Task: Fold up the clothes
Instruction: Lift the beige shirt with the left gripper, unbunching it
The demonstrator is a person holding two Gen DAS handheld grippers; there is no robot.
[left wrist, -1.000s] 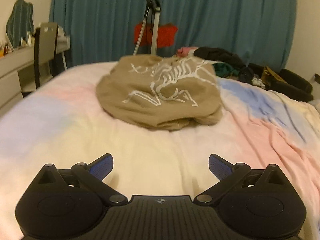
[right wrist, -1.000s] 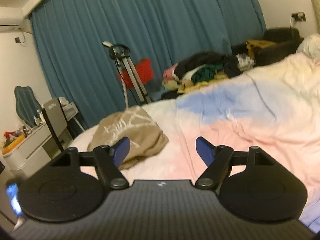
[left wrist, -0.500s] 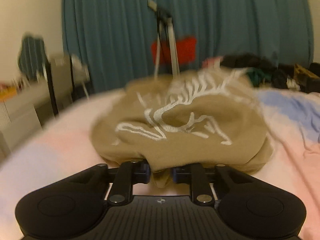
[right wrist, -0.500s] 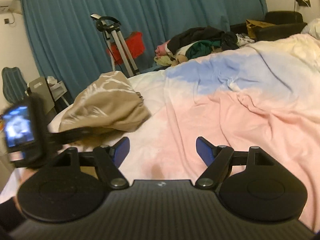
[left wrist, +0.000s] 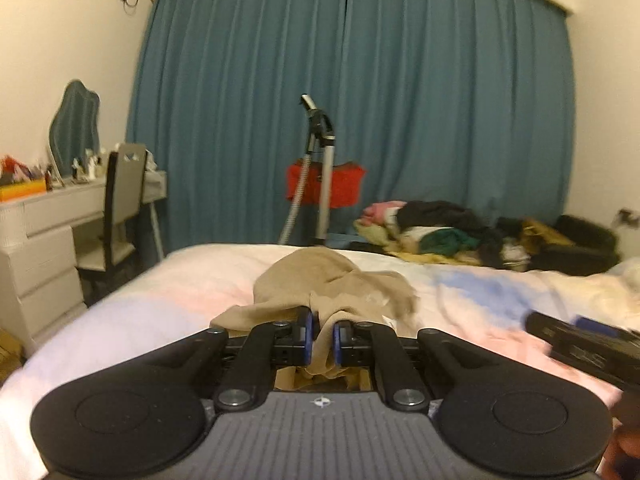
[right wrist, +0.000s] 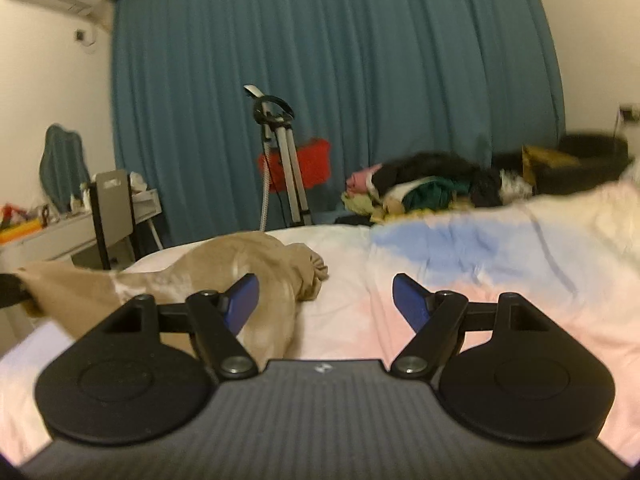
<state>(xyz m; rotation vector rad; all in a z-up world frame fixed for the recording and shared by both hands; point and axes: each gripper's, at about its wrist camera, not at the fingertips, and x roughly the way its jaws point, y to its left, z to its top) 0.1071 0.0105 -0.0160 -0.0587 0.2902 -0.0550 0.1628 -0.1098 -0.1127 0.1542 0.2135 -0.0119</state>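
The tan garment lies on the bed, straight ahead of the left gripper. A fold of its near edge is clenched between the blue pads of this gripper's jaws, and the cloth stretches from there up and away to a low heap.

In the right wrist view the same tan garment is ahead and to the left of the right gripper. Its jaws are spread wide and released, with nothing between them; the left pad is in front of the cloth, but I cannot tell if it touches. Between the pads only the pastel bed cover shows.

Far beyond the jaws, at the blue curtain, stands a garment steamer with a red part. To the right of it is a pile of mixed clothes. To the far left stands a white worktop carrying small items, with a chair at it.
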